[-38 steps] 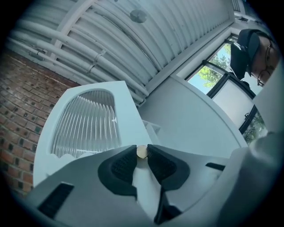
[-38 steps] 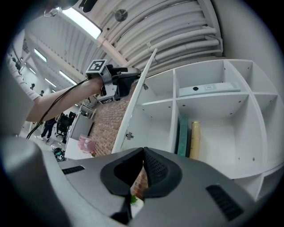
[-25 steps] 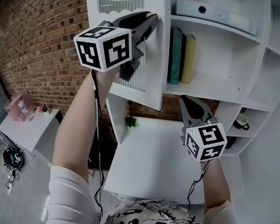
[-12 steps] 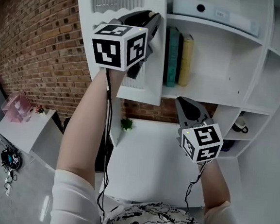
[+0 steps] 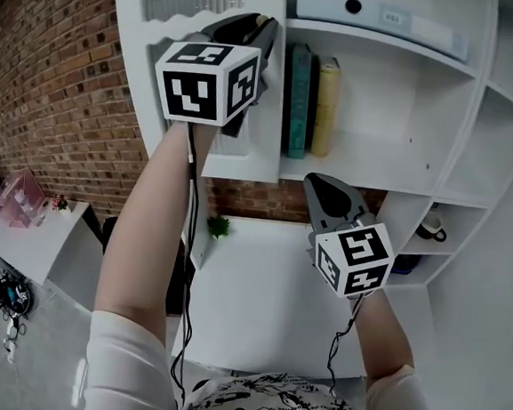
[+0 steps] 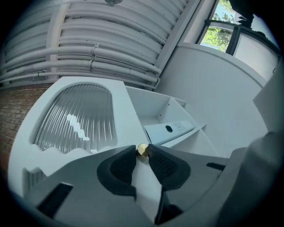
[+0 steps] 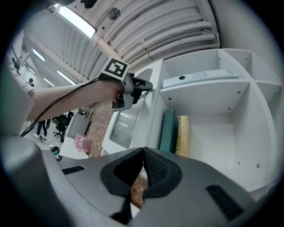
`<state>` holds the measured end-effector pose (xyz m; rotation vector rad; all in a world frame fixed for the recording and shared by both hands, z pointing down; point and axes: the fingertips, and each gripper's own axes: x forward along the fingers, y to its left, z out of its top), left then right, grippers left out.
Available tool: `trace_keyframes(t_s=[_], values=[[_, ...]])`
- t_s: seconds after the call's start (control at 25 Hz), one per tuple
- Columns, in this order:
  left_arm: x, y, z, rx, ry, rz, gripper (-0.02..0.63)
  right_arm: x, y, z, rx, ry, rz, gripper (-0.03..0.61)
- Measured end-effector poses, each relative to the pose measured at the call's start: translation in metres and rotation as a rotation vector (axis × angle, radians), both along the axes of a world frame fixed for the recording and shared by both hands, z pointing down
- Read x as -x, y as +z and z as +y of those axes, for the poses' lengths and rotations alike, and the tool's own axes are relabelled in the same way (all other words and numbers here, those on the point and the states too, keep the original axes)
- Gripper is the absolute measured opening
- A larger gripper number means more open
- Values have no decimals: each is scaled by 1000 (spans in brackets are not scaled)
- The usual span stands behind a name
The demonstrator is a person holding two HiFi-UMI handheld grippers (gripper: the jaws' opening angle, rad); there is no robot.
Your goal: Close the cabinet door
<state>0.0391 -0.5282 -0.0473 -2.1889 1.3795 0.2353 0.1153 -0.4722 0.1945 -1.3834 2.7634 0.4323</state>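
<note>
left claw [image 6: 142,153] pinched narrow on knob [image 6: 142,150] at door [image 5: 254,150] free edge | right claw [image 7: 143,153] closed, empty, lower, well clear | door ajar, upright, left of books [image 5: 307,101] | opening lies right of left claw, so likely swing right

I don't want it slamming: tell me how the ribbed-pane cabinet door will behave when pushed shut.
The cabinet door looks a stiff panel, so it should swing as one piece. Its ribbed pane may be glass: probably fragile if slammed. The knob is small, round and shiny, so the left hand-held gripper pinching it could slip.
</note>
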Motion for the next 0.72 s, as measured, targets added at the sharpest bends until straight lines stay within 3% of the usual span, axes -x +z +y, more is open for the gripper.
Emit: trace_keyframes(t_s=[0.24, 0.72], values=[[1, 0, -4, -3, -18, -25, 100, 4, 8, 2, 11, -7, 8, 15], [6, 9, 17, -5, 86, 64, 107, 7, 20, 13, 8, 8, 19, 15]])
